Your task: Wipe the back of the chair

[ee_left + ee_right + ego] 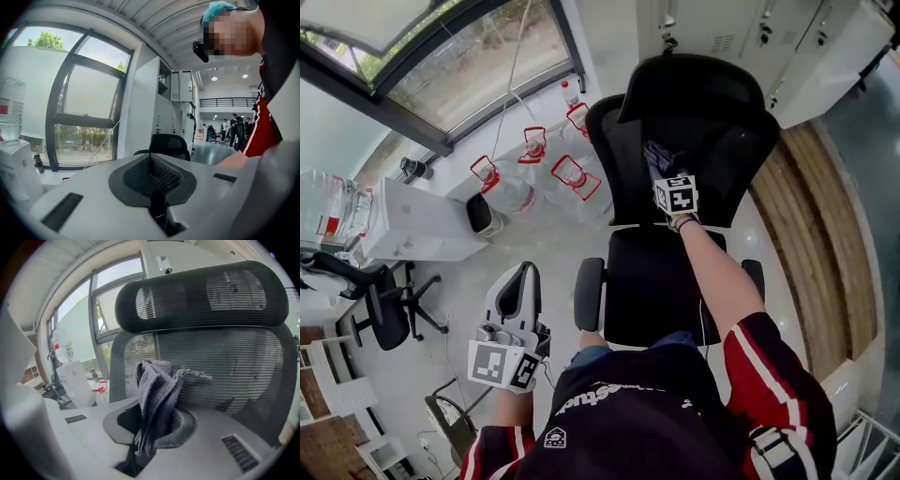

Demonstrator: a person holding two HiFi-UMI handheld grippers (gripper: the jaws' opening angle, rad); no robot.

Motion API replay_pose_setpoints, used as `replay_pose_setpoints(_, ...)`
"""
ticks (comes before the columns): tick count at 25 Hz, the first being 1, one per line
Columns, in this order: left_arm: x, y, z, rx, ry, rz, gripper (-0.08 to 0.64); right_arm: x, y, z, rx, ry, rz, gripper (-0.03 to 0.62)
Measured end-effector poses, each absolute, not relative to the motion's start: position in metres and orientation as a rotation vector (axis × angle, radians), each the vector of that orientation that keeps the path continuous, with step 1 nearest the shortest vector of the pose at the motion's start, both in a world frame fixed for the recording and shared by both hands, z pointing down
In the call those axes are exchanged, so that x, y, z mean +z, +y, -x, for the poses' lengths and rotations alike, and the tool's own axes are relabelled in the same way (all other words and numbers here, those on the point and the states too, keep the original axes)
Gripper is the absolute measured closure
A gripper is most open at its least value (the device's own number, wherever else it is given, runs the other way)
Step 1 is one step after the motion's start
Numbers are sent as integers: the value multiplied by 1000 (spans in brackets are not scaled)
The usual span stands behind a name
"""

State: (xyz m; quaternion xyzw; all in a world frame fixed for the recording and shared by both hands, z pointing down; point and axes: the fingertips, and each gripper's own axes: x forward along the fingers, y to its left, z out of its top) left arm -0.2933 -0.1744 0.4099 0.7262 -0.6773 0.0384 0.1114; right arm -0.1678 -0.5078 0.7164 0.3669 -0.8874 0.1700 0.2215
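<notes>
The right gripper (153, 423) pinches a cloth (157, 390) by the chair (234, 366). The left gripper (151, 164) is clenched, empty. Hard rubbing could tug the cloth loose.

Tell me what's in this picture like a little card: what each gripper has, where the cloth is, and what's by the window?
Right gripper: fingers shut on a grey cloth
Left gripper: fingers together, nothing between them, off to the side of the chair
Cloth position: in front of the chair's mesh back, below the headrest; cannot tell whether it touches
By the window: water jugs with red handles, on the floor
</notes>
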Motion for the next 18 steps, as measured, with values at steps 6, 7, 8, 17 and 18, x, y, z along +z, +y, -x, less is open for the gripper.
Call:
replay_pose_setpoints(6, 414, -184, 247, 100, -1969, -2140, 535, 719, -528, 79, 451, -2394, -1086, 523)
replay_pose_setpoints(7, 414, -186, 239, 99, -1965, -2146, 535, 720, -531, 65, 450, -2385, -1097, 523)
replay_pose_setpoints(8, 413, -189, 231, 98, -1961, -2152, 535, 720, -533, 52, 453, -2377, -1110, 523)
replay_pose_setpoints(17, 405, -211, 169, 112, -1915, -2230, 535, 718, -560, -65, 468, -2301, -1264, 523)
replay_pose_setpoints(18, 404, -212, 165, 116, -1912, -2236, 535, 718, -563, -78, 469, -2290, -1285, 523)
